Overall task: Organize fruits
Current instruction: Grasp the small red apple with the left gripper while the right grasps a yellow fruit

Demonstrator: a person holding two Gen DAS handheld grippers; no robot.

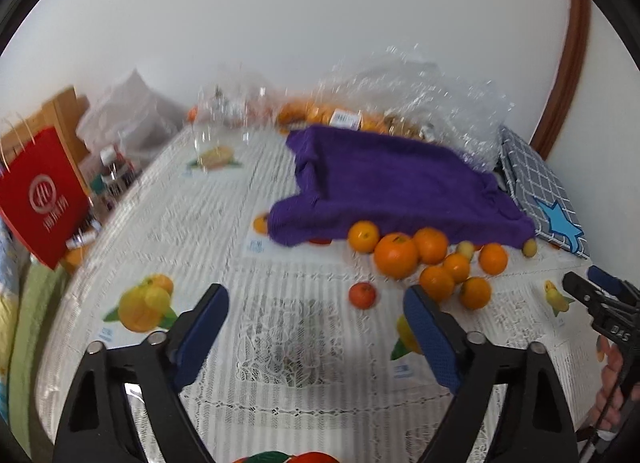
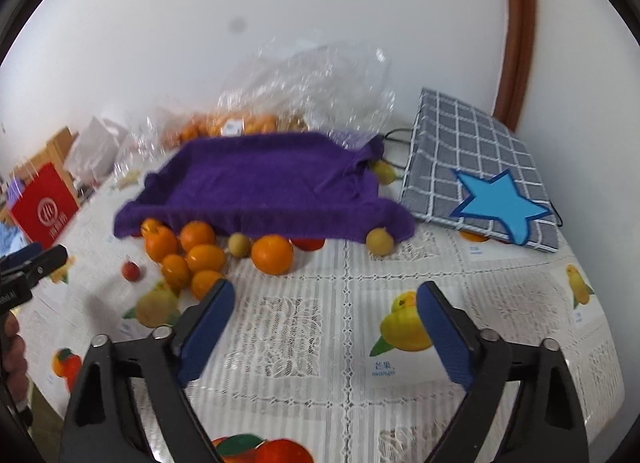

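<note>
Lace-covered table point(image 2: 360, 283): seven oranges point(image 2: 273, 254), one purple cloth point(image 2: 260, 183); both grippers' fingers point(image 2: 212, 319) apart, grasping nothing.

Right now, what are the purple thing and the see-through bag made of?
The purple cloth looks like soft, fuzzy towel fabric: dull, no shine, sagging in folds. The clear bag looks like thin plastic film: see-through, crinkled, with bright glints. The blur leaves the weave unsure.

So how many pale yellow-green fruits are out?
3 pale yellow-green fruits: one among the oranges at the purple cloth's front edge, one at its front right corner, one by its back right corner. Others may hide underneath.
</note>
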